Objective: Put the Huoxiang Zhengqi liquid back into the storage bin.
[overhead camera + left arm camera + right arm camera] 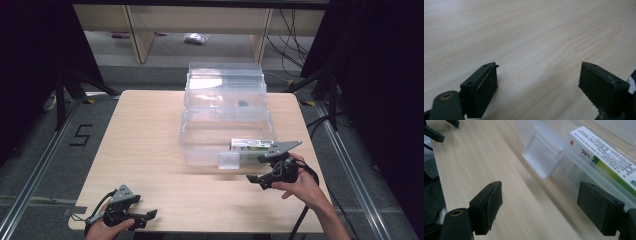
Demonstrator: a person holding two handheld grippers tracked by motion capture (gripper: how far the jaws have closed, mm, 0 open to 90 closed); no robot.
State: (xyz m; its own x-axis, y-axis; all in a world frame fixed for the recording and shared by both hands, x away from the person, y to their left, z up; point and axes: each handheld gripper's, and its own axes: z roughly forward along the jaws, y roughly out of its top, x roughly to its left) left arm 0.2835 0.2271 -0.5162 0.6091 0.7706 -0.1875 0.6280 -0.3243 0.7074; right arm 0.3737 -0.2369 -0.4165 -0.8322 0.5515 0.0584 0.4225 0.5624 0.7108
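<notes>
Your right tongs [263, 176] hang spread and empty just beside the front wall of the clear plastic box [200, 145]. Inside it, a white-and-green carton [251, 144] lies flat along that wall, long axis across the table [145, 150]. Your left tongs [145, 216] are spread near the table's front edge.

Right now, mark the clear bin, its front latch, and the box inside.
clear bin [200, 145], high view, front-left wall.
front latch [543, 157], right gripper view, middle of the clear flap.
box [606, 155], right gripper view, white printed face.
</notes>
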